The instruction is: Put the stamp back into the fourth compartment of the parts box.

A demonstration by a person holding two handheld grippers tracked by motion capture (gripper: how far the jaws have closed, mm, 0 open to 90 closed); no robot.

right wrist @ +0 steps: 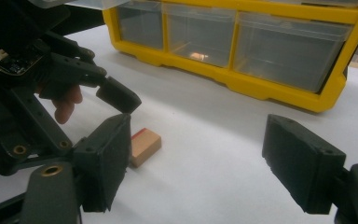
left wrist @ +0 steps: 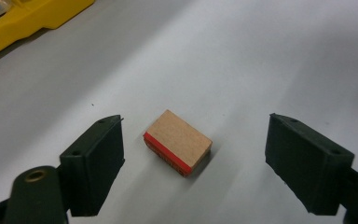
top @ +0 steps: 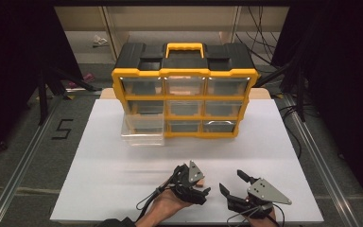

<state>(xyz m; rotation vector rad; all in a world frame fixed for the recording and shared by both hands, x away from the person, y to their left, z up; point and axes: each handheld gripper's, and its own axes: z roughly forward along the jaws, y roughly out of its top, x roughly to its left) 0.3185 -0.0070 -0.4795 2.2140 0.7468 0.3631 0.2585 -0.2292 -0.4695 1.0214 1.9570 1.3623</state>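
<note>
— Where the left gripper [left wrist: 193, 156] hangs over the table [left wrist: 261, 60], what lies under it?

— A small wooden block [left wrist: 178, 142] with a red band along one edge. It lies flat on the white surface, in the gap between the two jaws, nearer the left-hand jaw in the left gripper view and touching neither.

— So the jaws are spread?

— Wide apart, with nothing clamped. The block sits free on the table.

— And the right gripper [right wrist: 200, 163]?

— Also spread wide and holding nothing. In the right gripper view the block [right wrist: 144, 145] shows just past its left-hand jaw, outside the gap, with one finger [right wrist: 119, 94] of the left gripper poised just above it.

— Where is all this on the table?

— Near the front edge in the high view: the left gripper [top: 194, 182] and right gripper [top: 234, 182] sit side by side, close together. The yellow drawer cabinet [top: 185, 97] stands well apart at the back, its lower-left clear drawer [top: 143, 130] pulled out.
</note>
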